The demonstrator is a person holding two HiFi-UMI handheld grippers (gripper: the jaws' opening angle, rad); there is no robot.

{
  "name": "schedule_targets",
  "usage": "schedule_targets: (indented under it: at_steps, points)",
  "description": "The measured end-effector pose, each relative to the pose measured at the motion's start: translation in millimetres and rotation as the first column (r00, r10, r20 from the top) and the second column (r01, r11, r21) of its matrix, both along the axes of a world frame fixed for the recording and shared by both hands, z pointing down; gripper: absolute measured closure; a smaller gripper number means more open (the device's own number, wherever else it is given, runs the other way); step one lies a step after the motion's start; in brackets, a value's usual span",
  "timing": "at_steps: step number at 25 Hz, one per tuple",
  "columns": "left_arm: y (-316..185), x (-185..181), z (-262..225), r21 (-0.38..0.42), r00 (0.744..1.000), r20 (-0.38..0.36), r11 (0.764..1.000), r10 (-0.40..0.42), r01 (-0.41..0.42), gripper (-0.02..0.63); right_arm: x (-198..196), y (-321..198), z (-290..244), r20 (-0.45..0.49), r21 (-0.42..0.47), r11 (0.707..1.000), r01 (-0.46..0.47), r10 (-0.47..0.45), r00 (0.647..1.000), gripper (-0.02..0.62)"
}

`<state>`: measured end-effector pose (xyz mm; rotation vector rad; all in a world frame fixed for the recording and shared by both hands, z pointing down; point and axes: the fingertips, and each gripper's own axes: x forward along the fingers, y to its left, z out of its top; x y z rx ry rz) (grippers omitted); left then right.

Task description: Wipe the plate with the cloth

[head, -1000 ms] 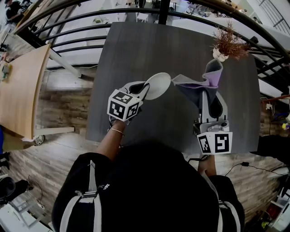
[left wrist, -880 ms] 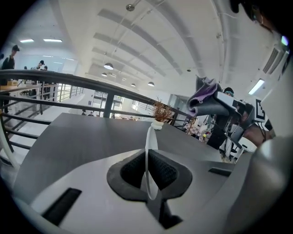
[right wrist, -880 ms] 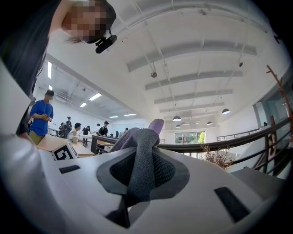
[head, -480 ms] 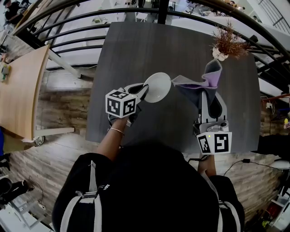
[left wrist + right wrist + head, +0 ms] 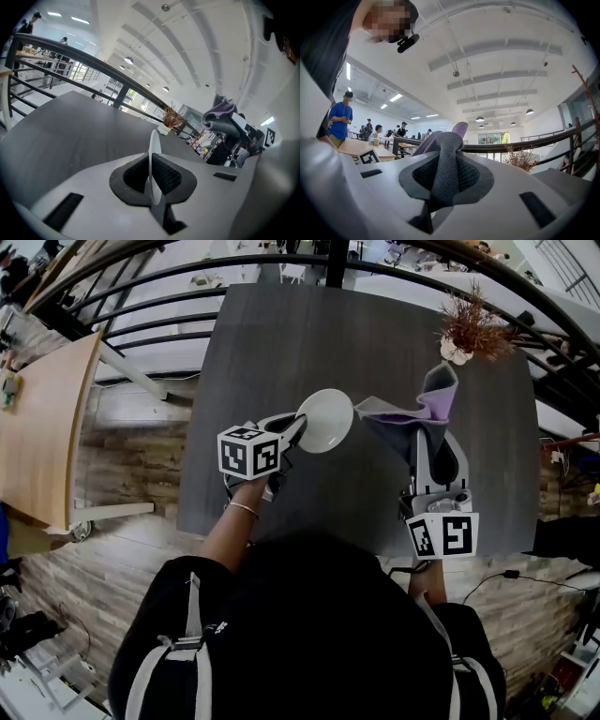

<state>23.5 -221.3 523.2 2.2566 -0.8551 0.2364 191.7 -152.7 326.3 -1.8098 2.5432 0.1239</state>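
**Plate and cloth, each held in a gripper over the grey table**

1. Left gripper (image 5: 297, 424): the jaws are closed on the rim of the plate (image 5: 328, 420). In the left gripper view the plate stands edge-on between the two dark pads, which press on it from both sides. The gripper's marker cube (image 5: 248, 453) sits above the person's wrist.

2. Plate: white and round, held clear of the table (image 5: 281, 334) near its middle. It is tilted, with its face open to the head view. Its right edge lies just beside the cloth (image 5: 420, 409); whether the two touch cannot be told.

3. Right gripper (image 5: 432, 434): the jaws are clamped on the cloth. In the right gripper view a bunched grey fold fills the gap between the pads and rises above them. Its marker cube (image 5: 442, 535) sits at the near table edge.

4. Cloth: grey with a purple side. It stands up from the right jaws, with one corner pointing away from the person and a flap reaching left toward the plate.

5. Dried plant (image 5: 469, 329): it stands at the far right of the table, well apart from the plate.

6. Surroundings: a dark railing (image 5: 187, 277) runs beyond the table. A wooden table (image 5: 37, 427) stands at the left, and the floor is wood plank.
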Motion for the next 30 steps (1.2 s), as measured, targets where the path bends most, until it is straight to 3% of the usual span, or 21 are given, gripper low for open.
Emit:
schedule_targets:
  at_steps: [17,30]
  points:
    - [-7,-8,26,-0.172,0.985,-0.135,0.981,-0.11,0.086,0.591,2,-5,8,-0.009,-0.025,1.0,-0.013,0.013,1.0,0.535]
    - [-6,-3,44,-0.213,0.987,-0.121,0.974,-0.107,0.079,0.591,5,-9,16,-0.012,-0.045,0.999,-0.02,0.02,1.0,0.535]
